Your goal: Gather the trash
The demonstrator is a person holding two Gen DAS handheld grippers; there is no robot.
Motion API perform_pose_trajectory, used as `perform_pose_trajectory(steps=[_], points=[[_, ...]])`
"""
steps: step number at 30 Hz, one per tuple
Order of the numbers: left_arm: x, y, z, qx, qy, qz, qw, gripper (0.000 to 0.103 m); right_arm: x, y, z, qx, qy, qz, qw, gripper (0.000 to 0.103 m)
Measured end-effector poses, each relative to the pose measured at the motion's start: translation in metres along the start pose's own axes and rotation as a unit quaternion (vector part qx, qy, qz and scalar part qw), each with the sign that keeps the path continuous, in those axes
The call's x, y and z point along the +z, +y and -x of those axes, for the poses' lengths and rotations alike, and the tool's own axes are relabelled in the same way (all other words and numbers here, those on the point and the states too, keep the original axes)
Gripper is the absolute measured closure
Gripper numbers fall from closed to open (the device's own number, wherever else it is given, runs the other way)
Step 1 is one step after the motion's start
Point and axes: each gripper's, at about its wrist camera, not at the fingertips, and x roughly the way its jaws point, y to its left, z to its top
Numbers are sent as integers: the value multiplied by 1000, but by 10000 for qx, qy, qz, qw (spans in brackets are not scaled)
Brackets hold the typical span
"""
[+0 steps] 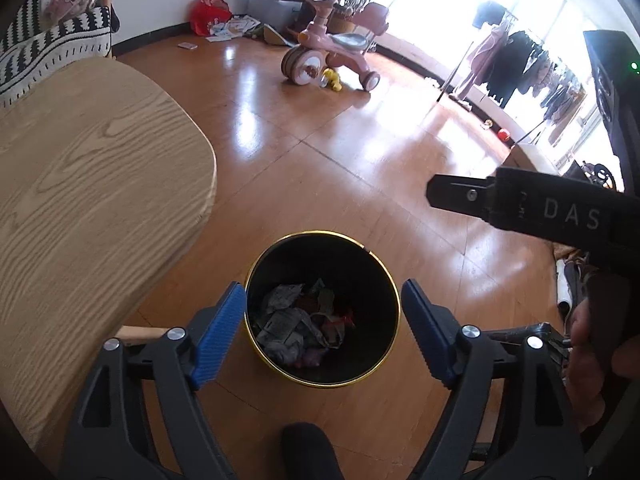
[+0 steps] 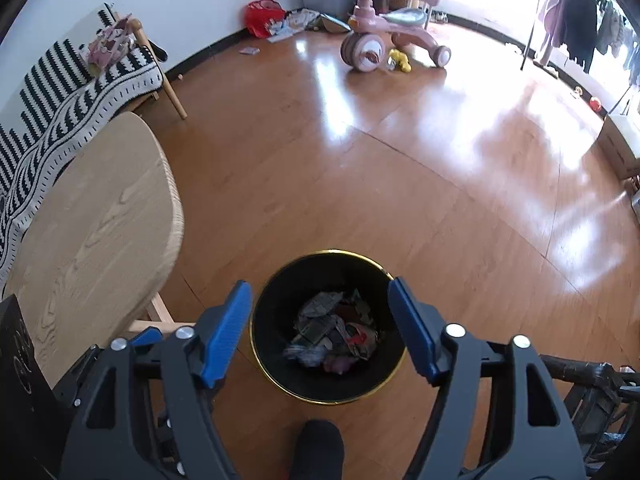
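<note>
Left to right, as seen beside the person: a chair draped in a black-and-white blanket (image 2: 60, 92) against the wall; in front of it the pale wooden tabletop (image 1: 92, 184), its rounded corner overhanging the floor just left of the bin; the left tongs (image 1: 322, 334) spread wide and holding nothing, blue pads (image 1: 218, 334) either side of the bin mouth as viewed from above; the black bin with gold rim (image 1: 394, 280) standing on the brown wooden floor (image 1: 340, 160), crumpled paper and wrapper trash (image 1: 298, 322) heaped at its bottom; the right tongs (image 2: 320, 330) likewise released and empty above the same bin, their dark body also visible at the right edge of the left wrist view. A dark foot (image 2: 318, 450) sits just below the bin. Farther off: a red bag (image 2: 262, 16) with scattered papers by the wall; a pink tricycle (image 2: 384, 36) with a yellow toy (image 2: 400, 60) beside its wheel; a clothes rack (image 2: 576, 20) at the bright window; dark wooden furniture (image 2: 592, 396) at the lower right.
</note>
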Motion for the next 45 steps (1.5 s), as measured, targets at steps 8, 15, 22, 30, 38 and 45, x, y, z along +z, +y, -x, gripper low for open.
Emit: perform_pose_trajectory(steps=[8,15,22,30,38,45], points=[[-9,54,78,267,-437,368,9980,12,-2,76,17,534,-232,594,9965,23],[-64,190,213,1754,-993,789,9763,10,-30,221,45,1457,-283,1633,9753,16],[-156,315,349,3029,-1422,2079,9191,10,-73,366,80,2335,-413,2275,9445,15],[-239,371,422,3614,-1575,2895,8722,10,-130,484,88,2435,-560,3117,9168,15],[-260,394,450,3807,-1708,3092,8546,10,-166,529,73,2320,-512,3629,9010,15],[-255,398,446,3836,-1687,2972,8580,10,-170,527,66,2286,-425,3668,9008,15]])
